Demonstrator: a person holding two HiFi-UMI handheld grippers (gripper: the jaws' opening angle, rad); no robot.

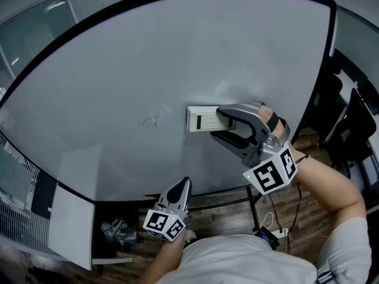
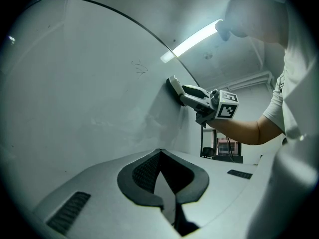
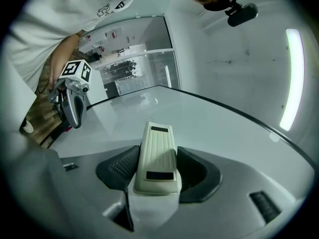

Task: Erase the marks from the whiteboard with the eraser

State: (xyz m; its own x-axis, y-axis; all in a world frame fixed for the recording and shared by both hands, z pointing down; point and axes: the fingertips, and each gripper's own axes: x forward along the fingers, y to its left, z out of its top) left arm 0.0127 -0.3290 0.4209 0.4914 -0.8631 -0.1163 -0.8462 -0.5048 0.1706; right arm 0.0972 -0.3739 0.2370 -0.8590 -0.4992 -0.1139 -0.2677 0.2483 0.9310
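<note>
Two grippers, one busy. Right gripper clamps the eraser across its width, a pad on each long side, with most of the eraser sticking out past the tips. I hold it that way so its wiping face lies flat on the whiteboard and the gripper body clears the surface. The eraser touches the board, straight ahead of the right jaws.

One faint scribble shows beyond the eraser's free end, near it but apart, roughly in line with it. The grip aims the eraser at the mark, so I judge the next stroke runs forward along the jaws' line.

Left gripper hangs low, below and left of the right one, by the board's lower edge, jaws closed together on nothing. Parked there to keep out of the wipe path, I reckon.

Rest of board looks clean; I judge one small mark remains. Risk: the eraser tilts off flat and skips it.
</note>
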